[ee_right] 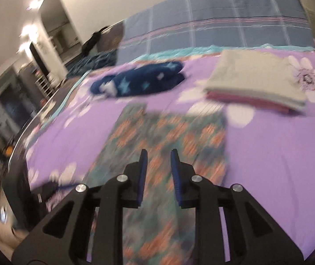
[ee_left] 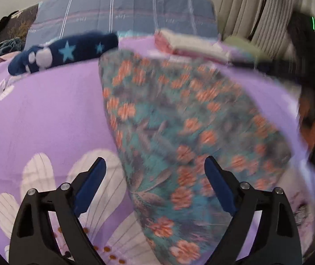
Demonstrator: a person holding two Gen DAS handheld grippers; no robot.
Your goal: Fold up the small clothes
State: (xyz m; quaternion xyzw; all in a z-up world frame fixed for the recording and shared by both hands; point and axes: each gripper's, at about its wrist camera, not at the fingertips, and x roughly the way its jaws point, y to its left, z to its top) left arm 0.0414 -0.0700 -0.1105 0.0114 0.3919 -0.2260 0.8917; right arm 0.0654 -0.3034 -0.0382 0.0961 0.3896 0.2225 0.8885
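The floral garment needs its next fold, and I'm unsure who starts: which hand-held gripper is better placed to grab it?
Probably left: the left hand-held gripper is wide open straddling the floral garment's edge; the right is narrow above its middle.

Teal, orange-flowered garment (ee_left: 179,121) on purple, white-flowered bedspread (ee_left: 46,110).

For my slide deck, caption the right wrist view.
Right gripper, jaws slightly apart, above teal-and-orange floral garment on purple bedspread.

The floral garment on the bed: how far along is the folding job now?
Done: a folded stack lies on the purple bedspread. In hand: the floral garment lies flat; left gripper and right gripper hold nothing. Left: the navy star garment looks unfolded.
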